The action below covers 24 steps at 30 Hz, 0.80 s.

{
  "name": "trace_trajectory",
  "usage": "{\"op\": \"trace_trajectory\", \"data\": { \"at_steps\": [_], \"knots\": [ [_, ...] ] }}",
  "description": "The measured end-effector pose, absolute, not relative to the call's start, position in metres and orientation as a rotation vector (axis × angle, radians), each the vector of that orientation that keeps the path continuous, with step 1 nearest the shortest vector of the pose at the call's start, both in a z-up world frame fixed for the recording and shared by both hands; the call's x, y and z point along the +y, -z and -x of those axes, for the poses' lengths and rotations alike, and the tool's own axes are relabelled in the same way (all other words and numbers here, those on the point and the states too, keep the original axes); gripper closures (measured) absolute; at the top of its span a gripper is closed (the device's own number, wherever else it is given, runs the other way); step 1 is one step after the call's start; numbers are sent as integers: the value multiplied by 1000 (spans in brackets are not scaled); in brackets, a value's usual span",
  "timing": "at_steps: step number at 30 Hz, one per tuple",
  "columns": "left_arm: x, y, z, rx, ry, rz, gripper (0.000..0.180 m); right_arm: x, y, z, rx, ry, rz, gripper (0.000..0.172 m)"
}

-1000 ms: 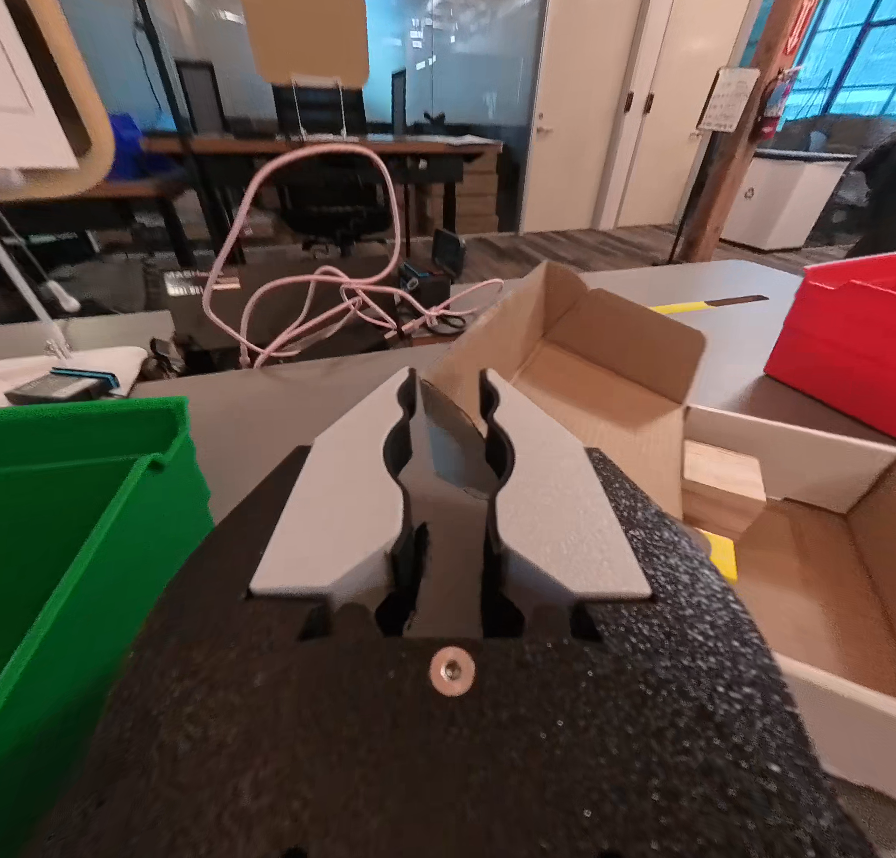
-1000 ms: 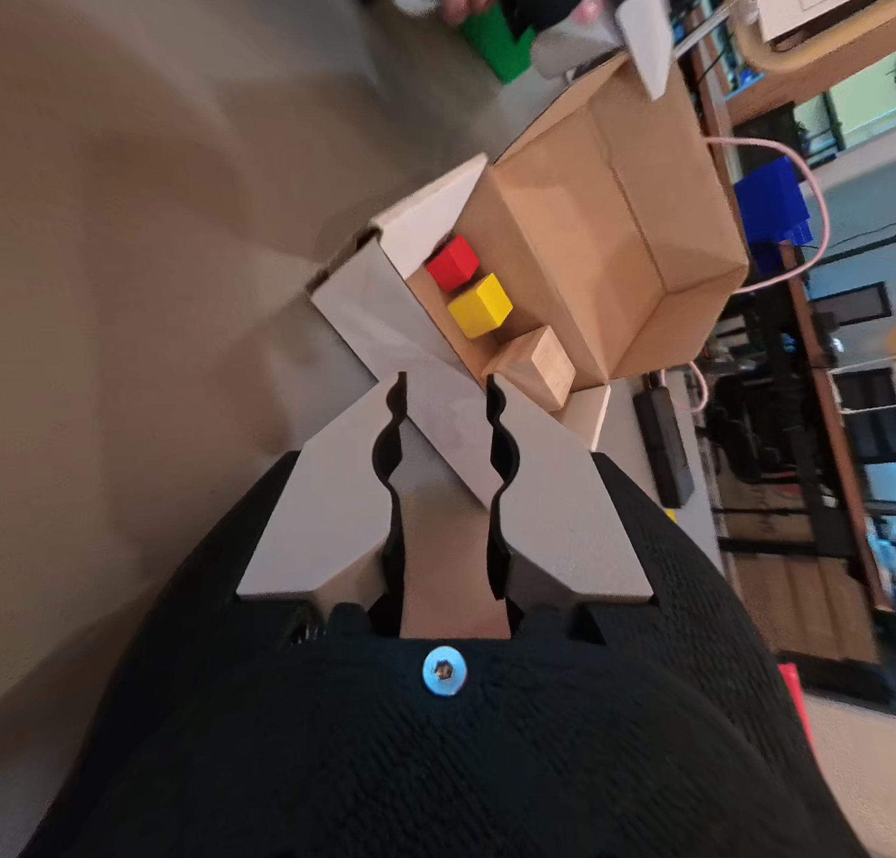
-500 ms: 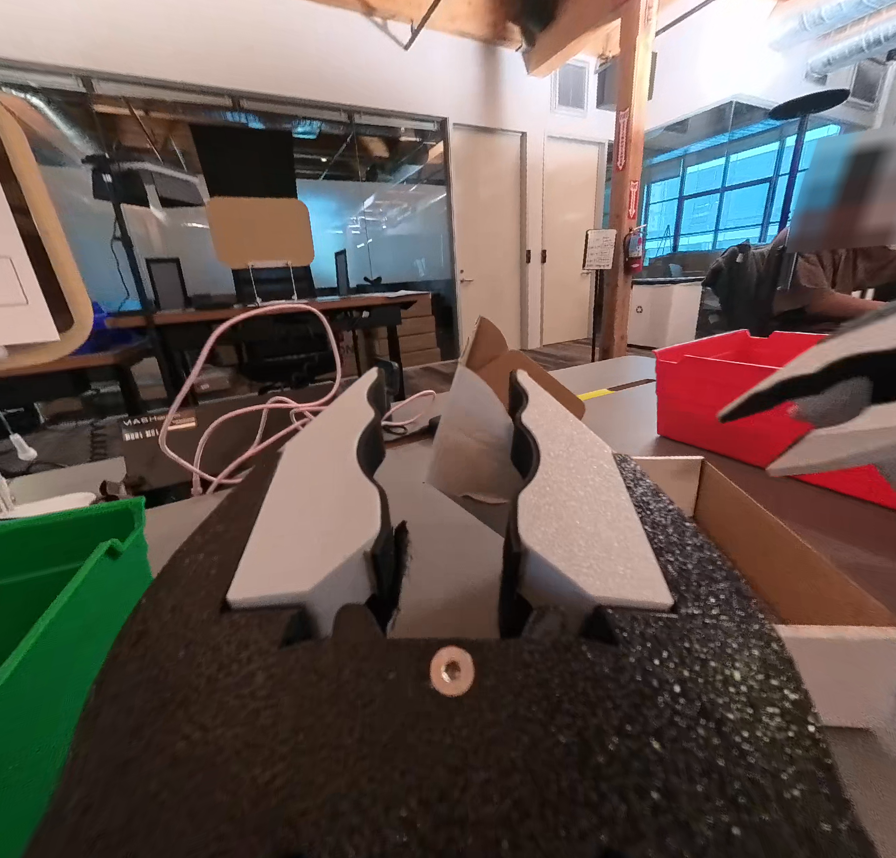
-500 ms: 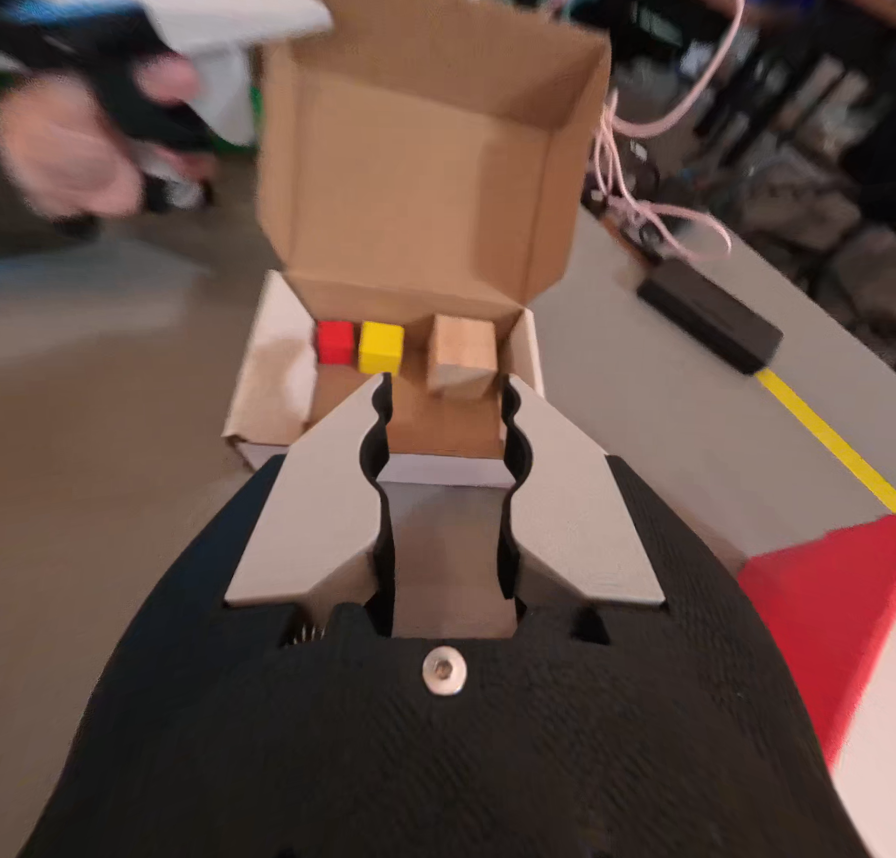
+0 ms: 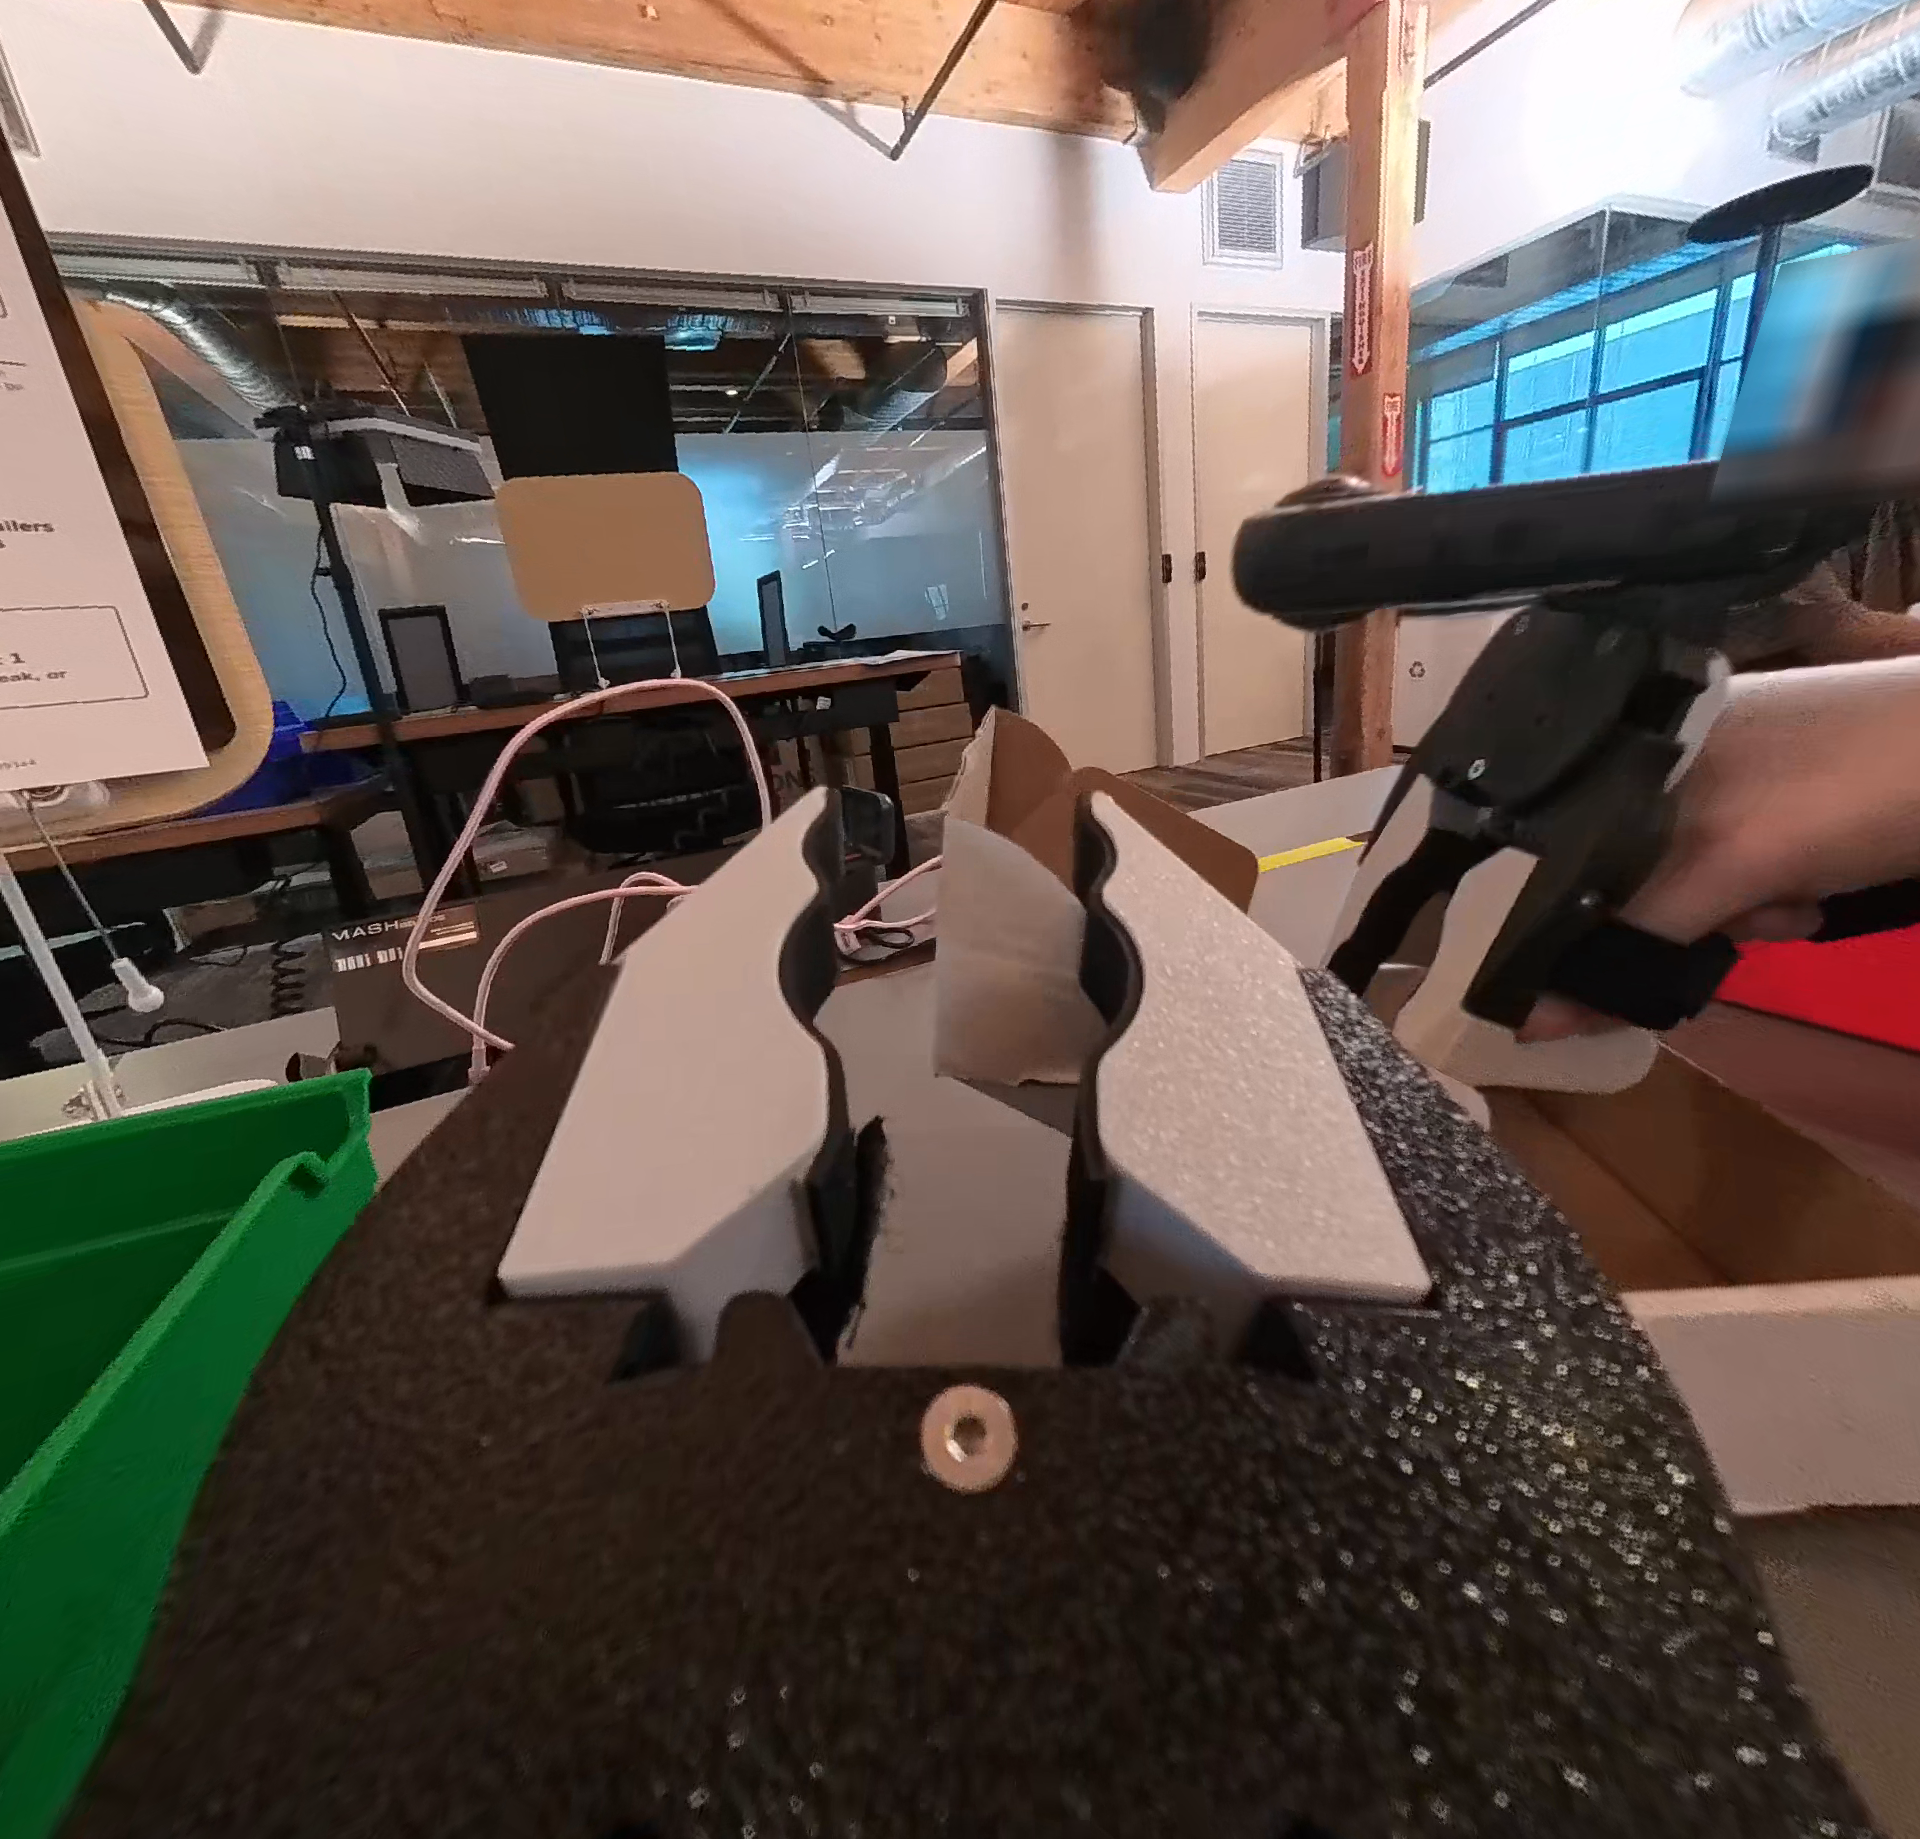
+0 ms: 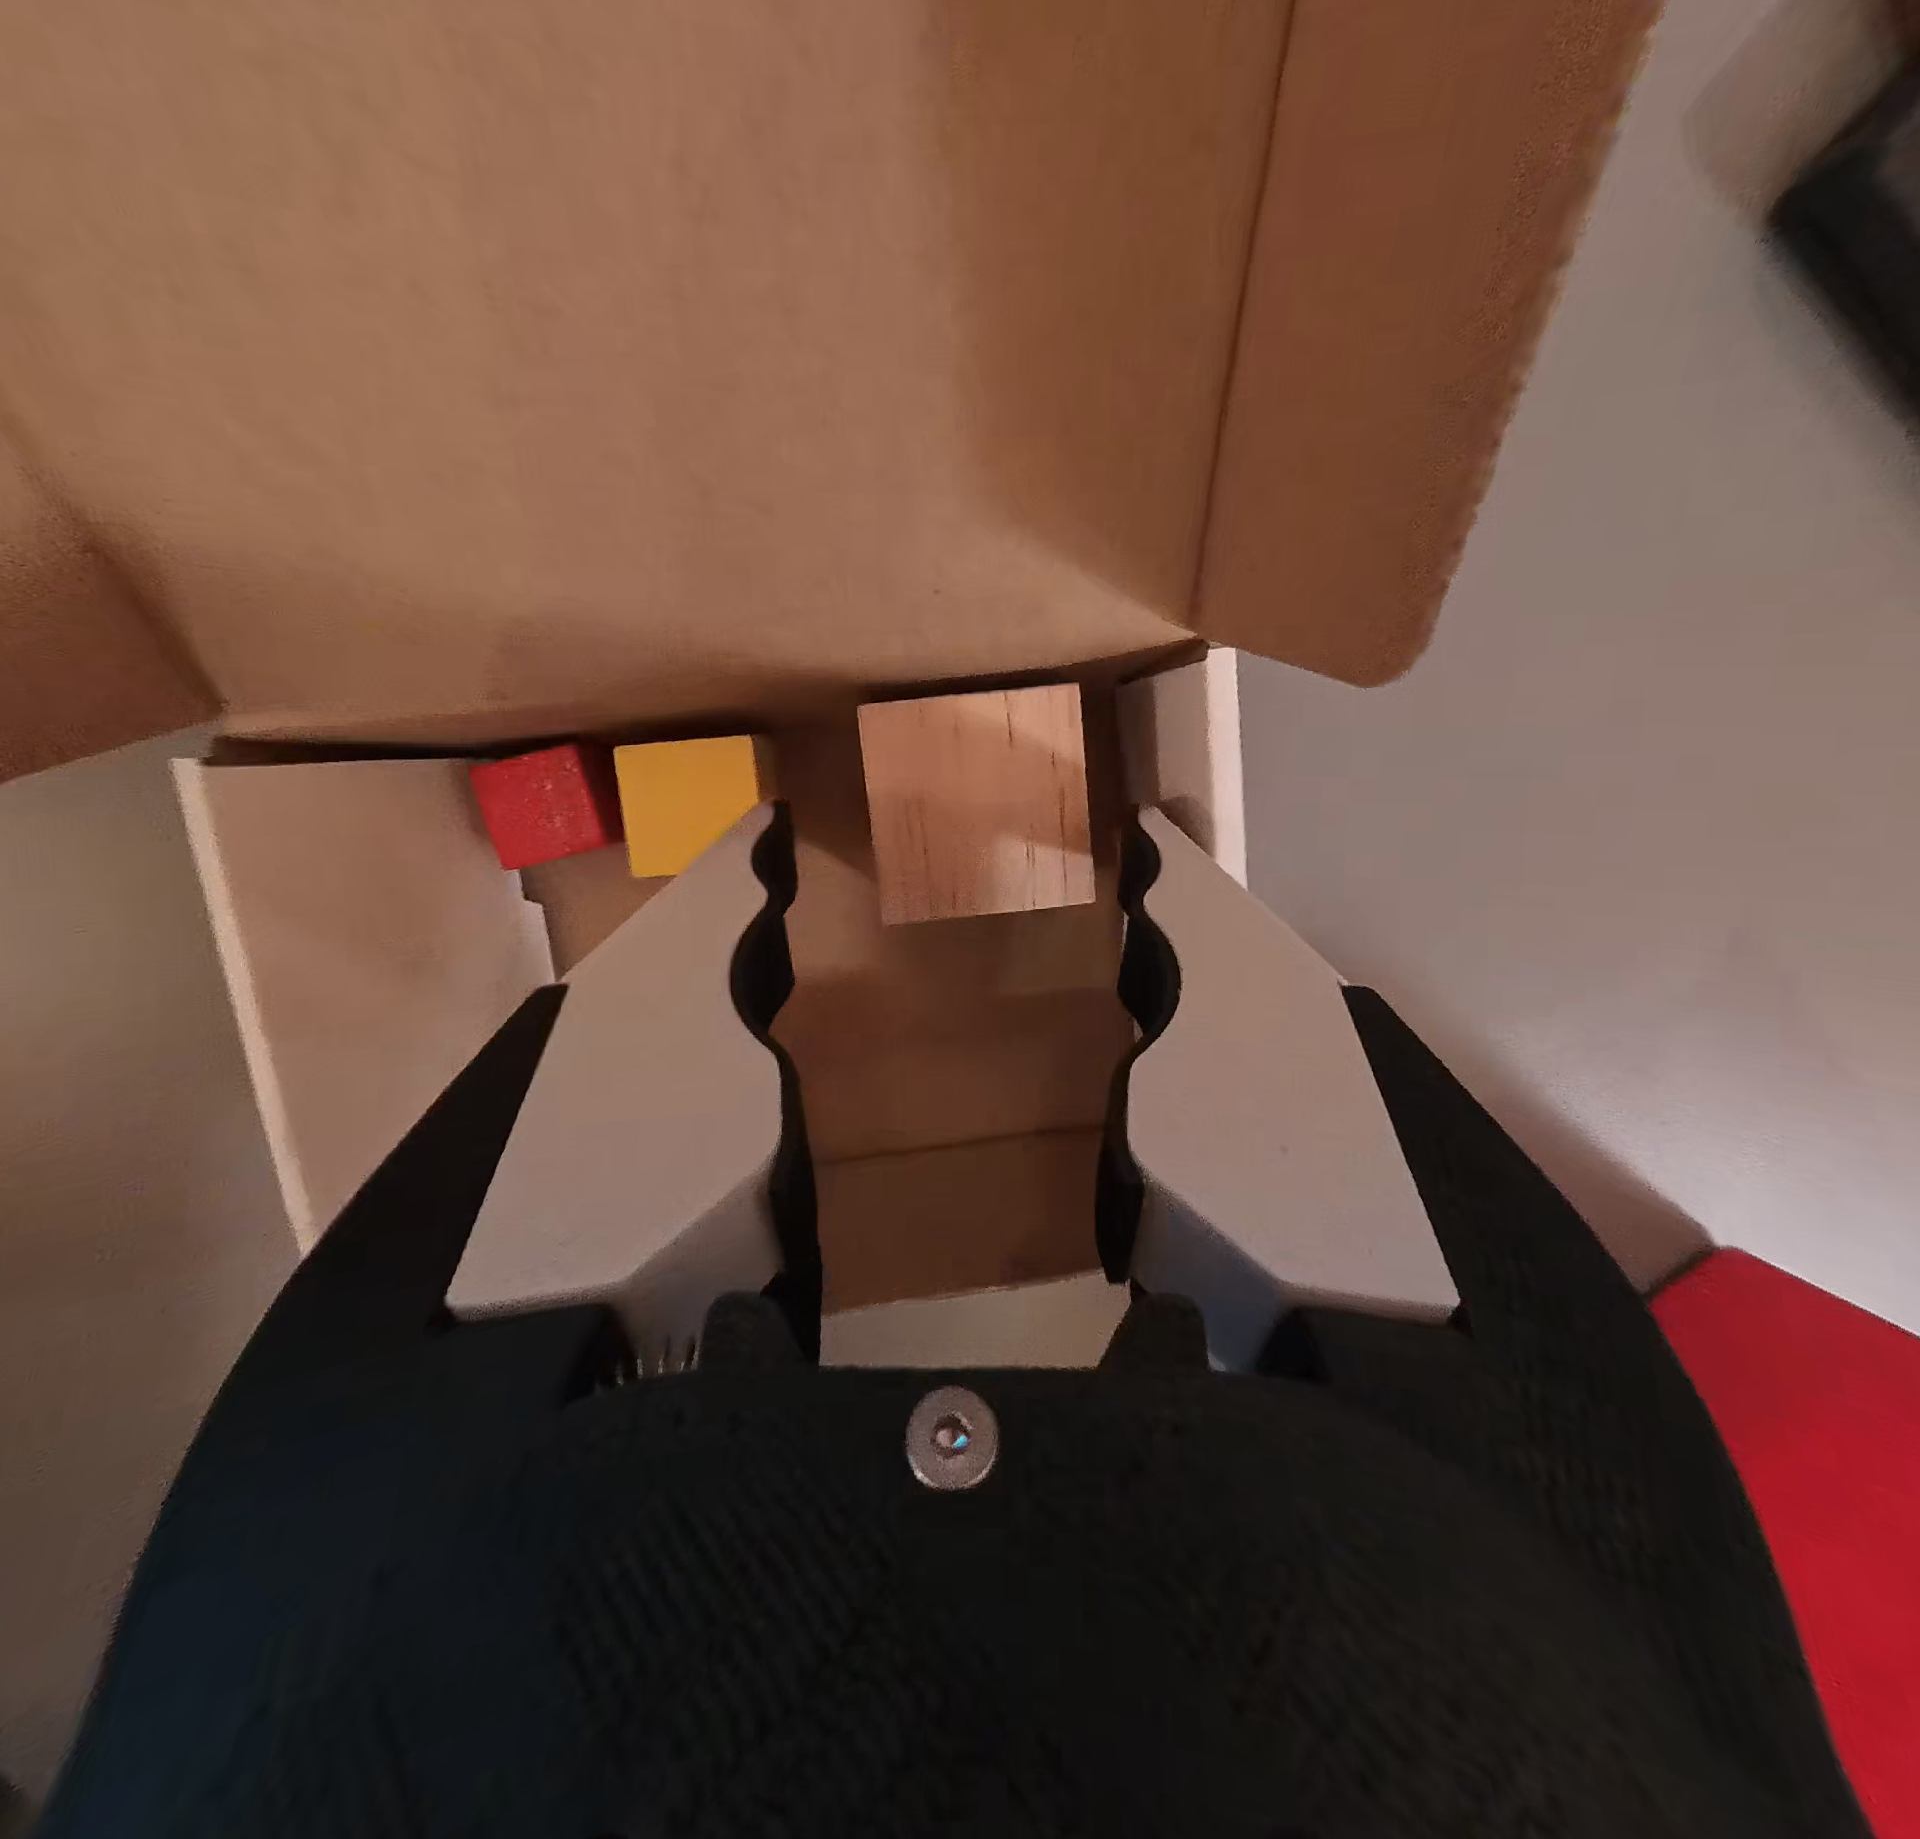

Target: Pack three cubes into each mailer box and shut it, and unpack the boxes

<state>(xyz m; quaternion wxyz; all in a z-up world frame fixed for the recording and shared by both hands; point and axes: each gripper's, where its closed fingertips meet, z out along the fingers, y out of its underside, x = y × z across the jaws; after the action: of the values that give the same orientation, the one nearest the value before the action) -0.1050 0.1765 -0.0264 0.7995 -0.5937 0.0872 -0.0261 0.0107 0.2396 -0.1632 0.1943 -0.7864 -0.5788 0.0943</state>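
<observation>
white printed sign (image 5: 73,542) left, background

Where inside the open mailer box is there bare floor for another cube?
The near half of the brown cardboard mailer box floor is bare. The far wall is crowded: small red cube, yellow cube, larger plain wooden cube, narrow gap between yellow and wooden.

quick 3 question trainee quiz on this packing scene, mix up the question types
1. How many cubes lie in the open mailer box?
2. True or false: the right hand-held gripper is clamped on the yellow cube.
3. Which cube sits nearest the gap between the right hand-held gripper's fingers? A red cube B yellow cube C plain wooden cube

Key: 1. three; 2. false, its jaws stand open and hold nothing; 3. C
</observation>
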Motion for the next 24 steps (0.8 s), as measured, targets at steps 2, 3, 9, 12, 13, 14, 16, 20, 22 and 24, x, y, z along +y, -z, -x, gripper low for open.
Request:
{"op": "trace_trajectory", "data": {
  "at_steps": [2,3,9,12,13,14,16,20,22,24],
  "knots": [
    [177,28,103,194,56,1280,138,242,171,-11,-1643,-212,2223,113],
    [178,29,102,199,56,1283,138,244,175,-12,-1650,-180,2223,122],
    [178,31,96,226,46,1283,140,232,150,-11,-1579,-334,2165,128],
    [177,30,95,233,43,1278,141,220,116,-26,-1508,-417,2089,128],
    [177,30,94,234,43,1275,141,216,102,-35,-1479,-427,2060,128],
    [176,30,94,236,42,1272,141,213,88,-48,-1445,-430,2030,128],
    [176,29,93,238,36,1266,142,210,59,-81,-1358,-415,1983,128],
    [175,28,90,256,15,1257,143,235,22,-197,-1050,-217,2050,129],
    [174,26,88,264,13,1248,143,250,27,-265,-862,-122,2175,128],
    [174,25,86,270,11,1243,143,259,47,-322,-709,-46,2318,128]
  ]
}}
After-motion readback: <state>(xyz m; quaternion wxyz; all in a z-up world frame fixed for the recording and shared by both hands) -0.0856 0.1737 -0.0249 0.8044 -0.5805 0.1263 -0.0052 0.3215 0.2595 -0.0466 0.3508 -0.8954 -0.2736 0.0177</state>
